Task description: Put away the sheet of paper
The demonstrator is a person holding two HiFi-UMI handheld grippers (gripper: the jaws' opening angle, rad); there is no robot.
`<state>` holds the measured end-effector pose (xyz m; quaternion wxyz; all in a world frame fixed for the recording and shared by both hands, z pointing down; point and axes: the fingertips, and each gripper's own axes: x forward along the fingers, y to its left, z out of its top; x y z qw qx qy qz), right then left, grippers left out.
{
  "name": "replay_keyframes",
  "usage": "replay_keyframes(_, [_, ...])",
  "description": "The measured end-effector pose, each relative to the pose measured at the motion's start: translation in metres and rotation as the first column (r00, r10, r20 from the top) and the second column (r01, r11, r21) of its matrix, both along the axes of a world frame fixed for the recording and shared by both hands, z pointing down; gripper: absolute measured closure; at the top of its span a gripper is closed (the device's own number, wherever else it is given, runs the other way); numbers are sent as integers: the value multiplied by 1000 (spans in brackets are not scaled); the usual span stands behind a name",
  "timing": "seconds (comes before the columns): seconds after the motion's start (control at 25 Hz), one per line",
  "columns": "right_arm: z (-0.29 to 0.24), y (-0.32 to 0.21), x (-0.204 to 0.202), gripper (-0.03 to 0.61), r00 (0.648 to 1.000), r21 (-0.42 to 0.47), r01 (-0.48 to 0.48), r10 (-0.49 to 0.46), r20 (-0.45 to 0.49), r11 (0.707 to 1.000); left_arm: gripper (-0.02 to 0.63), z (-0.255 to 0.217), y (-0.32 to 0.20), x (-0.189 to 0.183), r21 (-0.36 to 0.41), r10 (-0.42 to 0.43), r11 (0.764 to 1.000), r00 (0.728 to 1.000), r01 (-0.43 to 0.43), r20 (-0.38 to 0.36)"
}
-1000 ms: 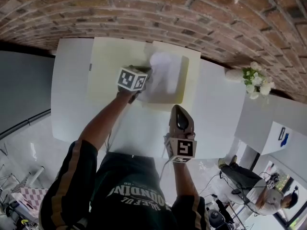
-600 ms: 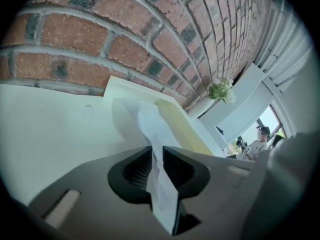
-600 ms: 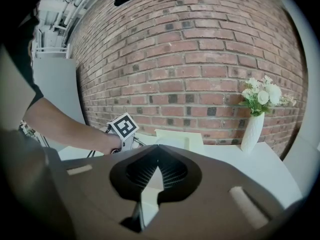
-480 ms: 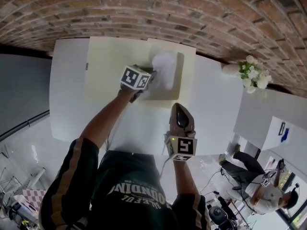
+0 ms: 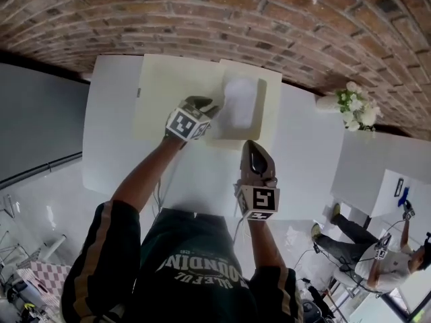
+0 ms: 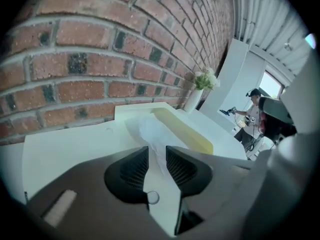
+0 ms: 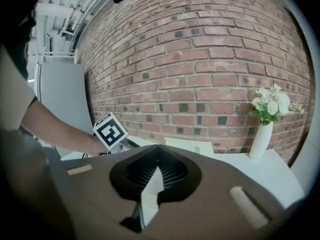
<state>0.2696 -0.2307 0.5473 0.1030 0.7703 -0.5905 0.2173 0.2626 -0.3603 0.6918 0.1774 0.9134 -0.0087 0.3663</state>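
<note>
A crumpled white sheet of paper [image 5: 239, 103] lies in a pale yellow tray [image 5: 269, 99] at the back of the white table [image 5: 303, 160]. My left gripper [image 5: 204, 110] hovers just left of the tray's near corner. Its jaws have just been opening and now stand open. In the left gripper view the paper [image 6: 154, 130] lies in the tray [image 6: 186, 132], its near end showing through the gap of the left gripper [image 6: 157, 150], with neither pad pressing it. My right gripper [image 5: 252, 147] hangs over the table in front of the tray, shut and empty, as in its own view [image 7: 158, 149].
A cream mat [image 5: 168, 93] lies left of the tray. A white vase of flowers [image 5: 353, 110] stands at the table's right end, against the brick wall [image 5: 215, 12]. A person [image 5: 397, 258] sits far off at lower right.
My left gripper has opened, let go of the paper and drawn back and up from the tray. The paper now rests in the tray. The right gripper rose slightly.
</note>
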Motion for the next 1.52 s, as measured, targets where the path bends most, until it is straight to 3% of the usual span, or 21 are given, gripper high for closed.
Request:
replay_keyframes(0.2, [-24,-18,-16,578,997,32,77,-76,-23,997,529,-46,5,-25,81,2,997,998,3,-61])
replay_keyframes(0.36, [-47,-34,-33,578,991,74,127,-124,-40,989,597,-79,2,-57,150,-26,988,997,38,-78])
replay_keyframes(0.68, [-85,-56,-72,578,966,105,248,-238,-102,963,603,-148,1,-113,264,-52,960,988,90,-147])
replay_keyframes(1.24, [-116,-69,-111,580,939,157,330,-306,-158,931,603,-216,-2,-190,330,-179,901,934,282,-308])
replay_keyframes(1.52, [-117,-65,-123,580,925,144,358,-329,-192,923,603,-222,-1,-201,321,-205,894,923,312,-326])
